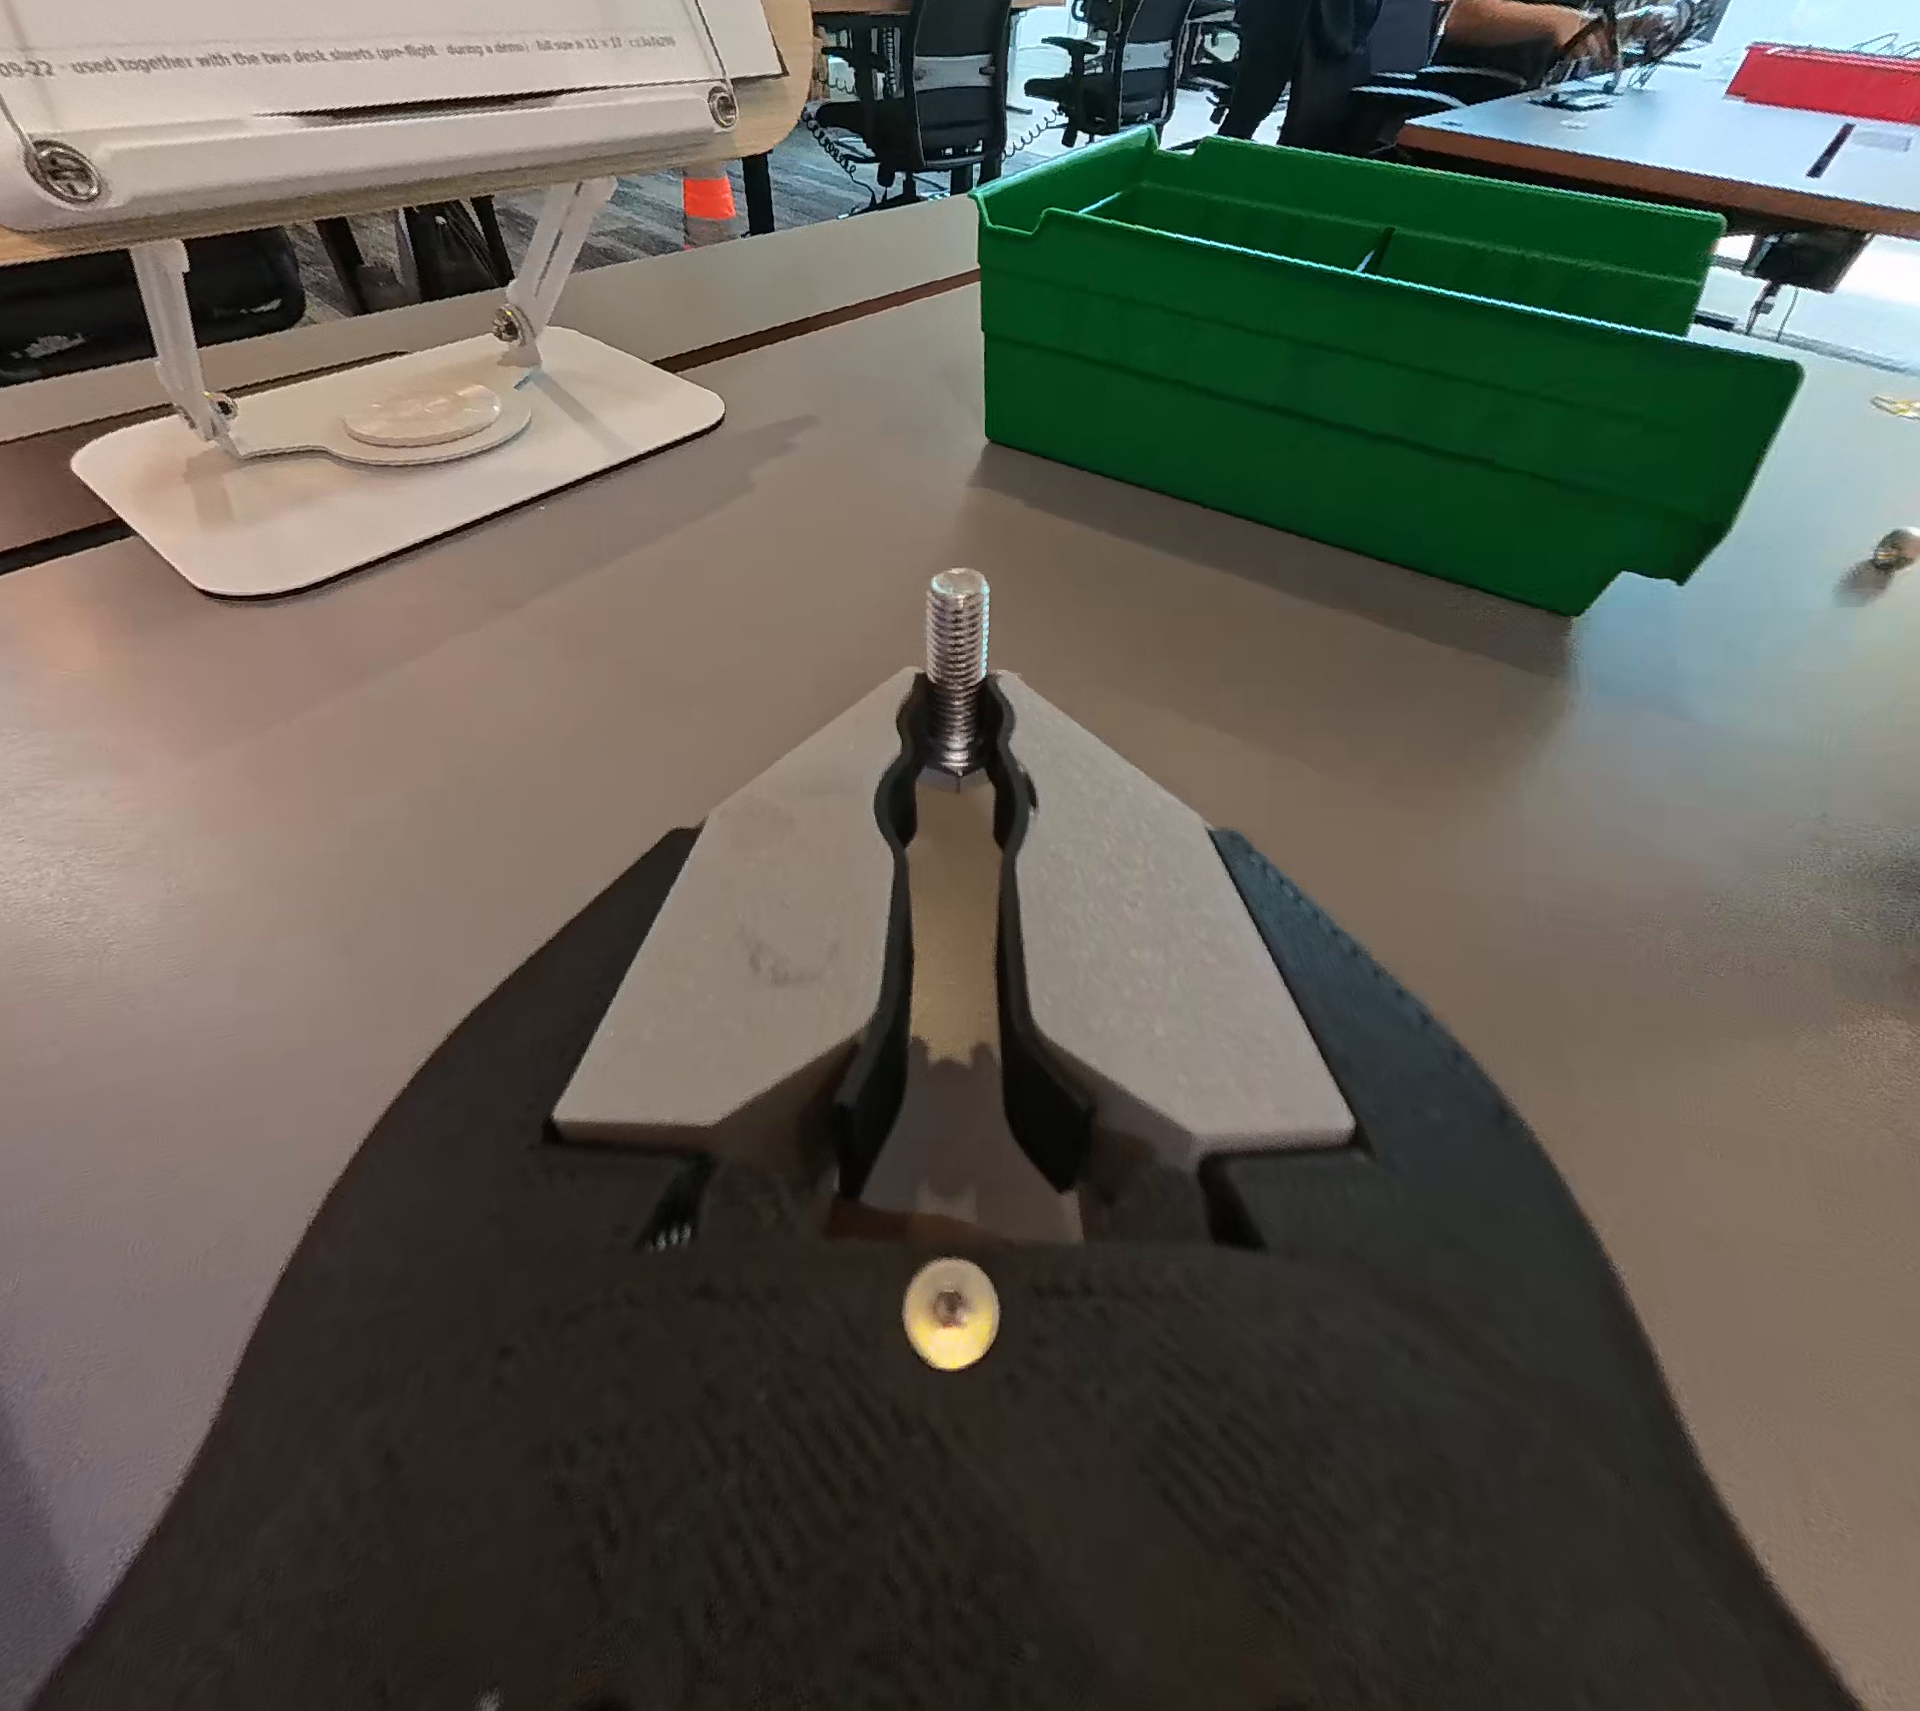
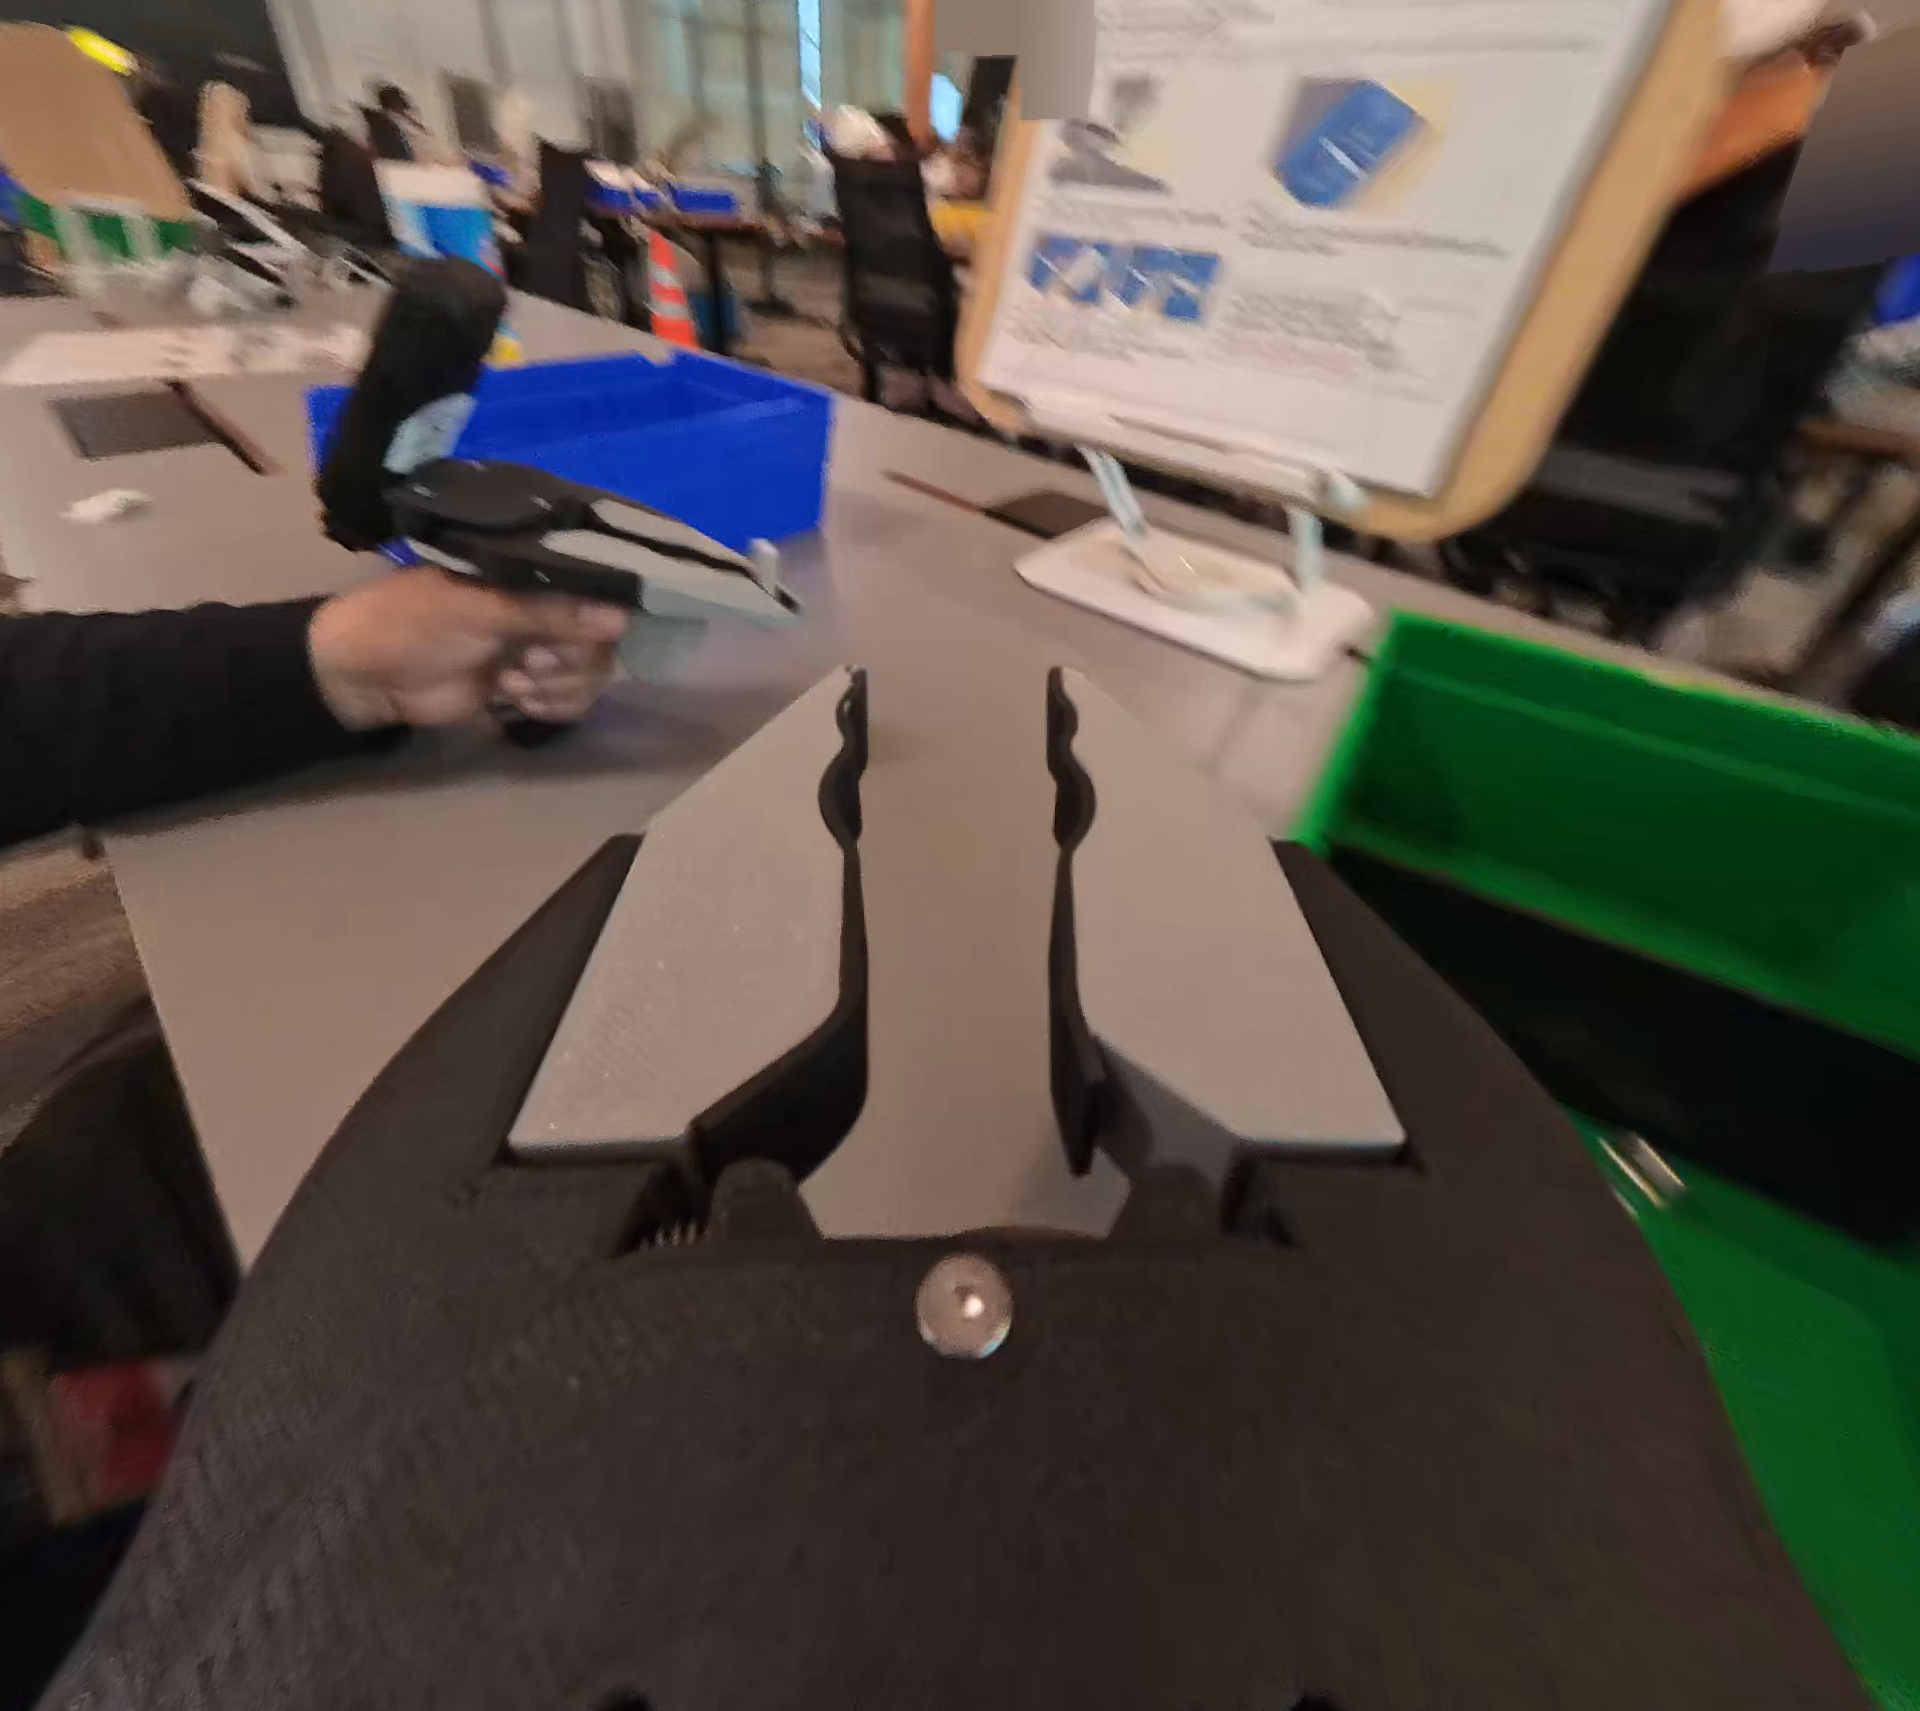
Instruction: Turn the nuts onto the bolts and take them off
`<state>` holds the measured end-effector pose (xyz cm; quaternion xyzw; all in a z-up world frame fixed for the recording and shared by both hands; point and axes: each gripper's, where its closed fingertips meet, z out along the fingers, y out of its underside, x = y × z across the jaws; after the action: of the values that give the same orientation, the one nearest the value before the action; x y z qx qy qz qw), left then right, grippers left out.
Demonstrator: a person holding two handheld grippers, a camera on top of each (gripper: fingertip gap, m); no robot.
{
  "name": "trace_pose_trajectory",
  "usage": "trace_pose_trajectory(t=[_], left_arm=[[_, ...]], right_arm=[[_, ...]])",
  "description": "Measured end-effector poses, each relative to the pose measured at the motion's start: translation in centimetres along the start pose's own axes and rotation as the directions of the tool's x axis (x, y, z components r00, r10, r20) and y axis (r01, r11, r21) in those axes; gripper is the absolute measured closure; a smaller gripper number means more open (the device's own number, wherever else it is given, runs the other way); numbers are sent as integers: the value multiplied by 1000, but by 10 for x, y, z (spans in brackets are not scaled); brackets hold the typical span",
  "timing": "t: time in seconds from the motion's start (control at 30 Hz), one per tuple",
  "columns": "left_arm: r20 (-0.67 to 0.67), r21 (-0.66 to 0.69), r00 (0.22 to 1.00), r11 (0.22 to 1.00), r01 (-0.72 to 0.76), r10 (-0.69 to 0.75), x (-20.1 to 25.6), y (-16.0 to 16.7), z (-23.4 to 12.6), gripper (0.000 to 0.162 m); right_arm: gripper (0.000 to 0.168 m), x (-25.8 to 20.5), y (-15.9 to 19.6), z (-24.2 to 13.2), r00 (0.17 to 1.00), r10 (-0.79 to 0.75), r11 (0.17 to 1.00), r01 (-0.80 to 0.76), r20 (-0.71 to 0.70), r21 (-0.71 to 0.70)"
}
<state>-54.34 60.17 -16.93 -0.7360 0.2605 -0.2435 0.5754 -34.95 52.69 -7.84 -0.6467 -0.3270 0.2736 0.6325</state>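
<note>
left tool (image 1: 956, 726) pinching upright bolt (image 1: 957, 622) | right tool (image 2: 956, 695) spread, empty | green bin (image 1: 1351, 373) near

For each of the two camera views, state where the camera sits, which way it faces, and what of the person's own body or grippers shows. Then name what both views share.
Left wrist view: sits on the left gripper, looking forward along its fingers, which are shut on an upright bolt; green bin beyond; no hand shows.
Right wrist view: sits on the open, empty right gripper, facing across the table; the person's left hand shows.
Shared: left gripper, bolt, green bin, document stand, table.
</note>
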Motion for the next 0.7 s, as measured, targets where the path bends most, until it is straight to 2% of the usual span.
trace_pose_trajectory(t=[0.07, 0.13, 0.17, 0.27, 0.33, 0.47, 0.7], left_arm=[[0, -6, 1000, 1000, -3, 3, 0, 1, 1, 156], [-6, -14, 1000, 1000, -7, 7, 2, 2, 1, 156], [-10, -14, 1000, 1000, -9, 8, 3, 2, 1, 156], [-29, -17, 999, 1000, -14, 13, 8, 2, 2, 156], [-29, -17, 999, 1000, -18, 18, 9, 2, 2, 156], [-38, -3, 999, 1000, -20, 20, 11, 1, 0, 156], [-52, -12, 998, 1000, -24, 23, 15, 3, -1, 156]], right_arm=[[137, 42, 12, -50, 987, 32, 990, -53, -156, -134], [133, 90, 37, -110, 926, 59, 948, -169, -374, -271], [132, 103, 50, -136, 898, 73, 922, -227, -433, -314], [127, 107, 90, -185, 877, 160, 837, -363, -452, -408], [125, 104, 114, -200, 876, 210, 794, -412, -435, -447], [119, 103, 141, -207, 890, 250, 783, -417, -380, -462], [119, 106, 172, -213, 912, 216, 812, -366, -348, -454]])
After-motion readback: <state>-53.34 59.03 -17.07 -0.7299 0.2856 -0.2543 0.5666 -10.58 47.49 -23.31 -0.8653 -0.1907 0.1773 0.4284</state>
